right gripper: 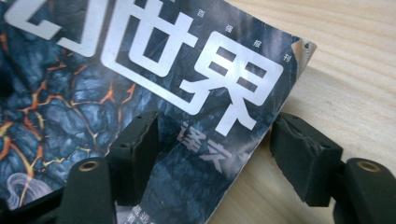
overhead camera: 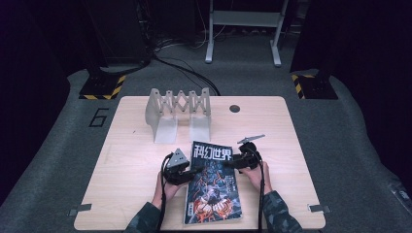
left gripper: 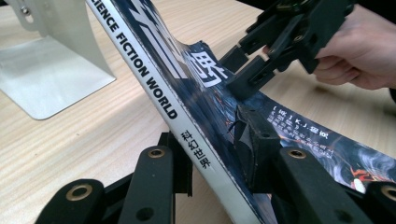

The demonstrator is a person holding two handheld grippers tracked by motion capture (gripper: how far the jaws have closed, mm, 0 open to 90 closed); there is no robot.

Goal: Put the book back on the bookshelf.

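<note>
A dark magazine [overhead camera: 214,194] with lava-like cover art and large white characters lies near the wooden table's front edge. My left gripper [overhead camera: 189,171] is shut on its spine side. In the left gripper view that gripper [left gripper: 217,154] has one jaw under the white spine and the other on the cover, and the magazine [left gripper: 159,65] is tilted up off the table. My right gripper [overhead camera: 233,162] is at the magazine's right edge. In the right gripper view it [right gripper: 219,149] stands open astride that edge of the magazine [right gripper: 93,93], one pad on the cover and one over bare wood.
A grey metal expanding book stand [overhead camera: 167,109] stands at the back of the table [overhead camera: 131,160], and its base plate [left gripper: 51,70] lies just beyond the magazine's spine. A round hole [overhead camera: 234,108] sits in the tabletop at the back right. Bare wood lies on both sides.
</note>
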